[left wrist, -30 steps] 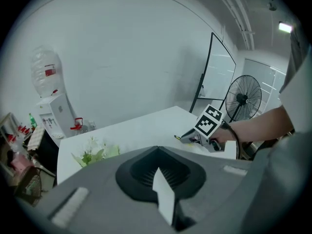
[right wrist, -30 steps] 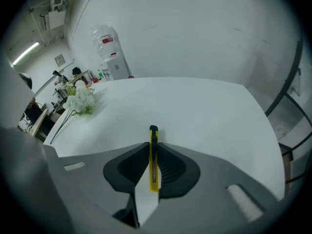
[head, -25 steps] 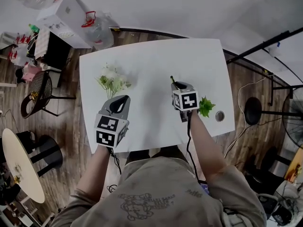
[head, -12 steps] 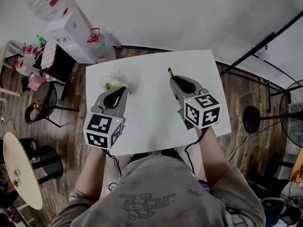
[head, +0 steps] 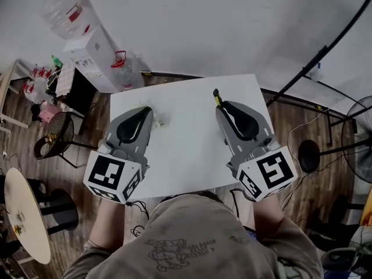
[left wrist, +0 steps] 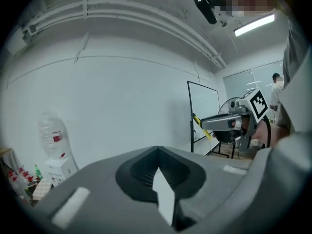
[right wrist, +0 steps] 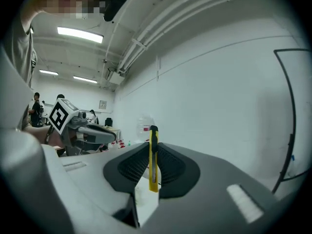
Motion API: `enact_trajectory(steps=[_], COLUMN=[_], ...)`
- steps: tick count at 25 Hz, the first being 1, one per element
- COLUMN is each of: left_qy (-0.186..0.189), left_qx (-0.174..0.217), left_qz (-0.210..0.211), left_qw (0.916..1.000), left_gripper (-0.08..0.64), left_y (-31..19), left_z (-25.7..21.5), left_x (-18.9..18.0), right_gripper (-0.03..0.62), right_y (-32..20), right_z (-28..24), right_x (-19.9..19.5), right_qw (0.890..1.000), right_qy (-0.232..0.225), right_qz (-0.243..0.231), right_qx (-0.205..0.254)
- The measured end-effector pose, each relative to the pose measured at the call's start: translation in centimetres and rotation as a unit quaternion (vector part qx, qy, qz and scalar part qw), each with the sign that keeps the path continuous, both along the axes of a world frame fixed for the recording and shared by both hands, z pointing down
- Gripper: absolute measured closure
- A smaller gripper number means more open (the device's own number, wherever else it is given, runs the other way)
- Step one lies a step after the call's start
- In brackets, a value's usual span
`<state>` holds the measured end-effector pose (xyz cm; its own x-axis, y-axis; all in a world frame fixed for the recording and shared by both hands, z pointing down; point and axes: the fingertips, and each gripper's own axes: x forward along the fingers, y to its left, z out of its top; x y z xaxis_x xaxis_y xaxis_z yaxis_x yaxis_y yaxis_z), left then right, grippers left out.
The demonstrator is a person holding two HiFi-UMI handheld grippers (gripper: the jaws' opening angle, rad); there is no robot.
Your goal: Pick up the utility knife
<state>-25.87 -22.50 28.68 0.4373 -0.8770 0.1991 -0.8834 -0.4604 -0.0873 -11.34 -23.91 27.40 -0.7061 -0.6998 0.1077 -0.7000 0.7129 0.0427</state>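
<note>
The yellow utility knife (right wrist: 153, 155) stands upright between the dark pads of my right gripper (right wrist: 153, 165), which is shut on it. In the head view the right gripper (head: 225, 106) is held high above the white table (head: 186, 150), and the knife (head: 217, 97) sticks out past its tip. My left gripper (head: 143, 114) hangs level with it on the left, shut and holding nothing. In the left gripper view its pads (left wrist: 141, 169) meet at the tip. That view also shows the right gripper (left wrist: 229, 123) holding the knife (left wrist: 199, 126).
A white box (head: 93, 51) and big water bottles (head: 67, 10) stand past the table's far left corner. A wire chair (head: 55, 135) and a round table (head: 20, 214) are on the left. A black stand pole (head: 314, 63) and a fan (head: 357, 138) are on the right.
Both grippers have risen toward the head camera and levelled out. The right one carries the knife up with it. The flowers and the green plant are now mostly hidden under them.
</note>
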Motion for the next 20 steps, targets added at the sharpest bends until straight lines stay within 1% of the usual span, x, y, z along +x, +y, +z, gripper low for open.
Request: enact_trajectory(steps=[4,7,12,16,20], left_qy=[-0.009,-0.006,0.005,0.002,0.001], left_qx=[0.017,0.012,0.0,-0.028,-0.031], left_qz=[-0.004,-0.006,-0.004,-0.008,-0.011], left_qw=[0.9998,0.9999,1.0,0.9996,0.9995], left_gripper=[0.56,0.56,0.56,0.56,0.56], left_y=[0.9,1.4,2.7,2.9,3.0], left_z=[-2.1,-2.0,-0.6,1.9,2.4], left_x=[-0.8,-0.6,0.1,-0.3,-0.4], right_gripper=[0.513,0.514,0.515,0.515,0.515], right_y=[1.3,2.4,4.2,4.2,3.9], right_z=[-1.8,-1.9,0.0,2.0,2.4], right_x=[0.4,0.9,1.6,1.2,1.0], right_qw=[0.999,0.999,0.999,0.998,0.998], right_qy=[-0.031,-0.051,-0.035,-0.024,-0.014], right_qz=[0.01,-0.002,-0.017,-0.017,-0.016], right_qx=[0.005,-0.01,-0.037,-0.061,-0.06])
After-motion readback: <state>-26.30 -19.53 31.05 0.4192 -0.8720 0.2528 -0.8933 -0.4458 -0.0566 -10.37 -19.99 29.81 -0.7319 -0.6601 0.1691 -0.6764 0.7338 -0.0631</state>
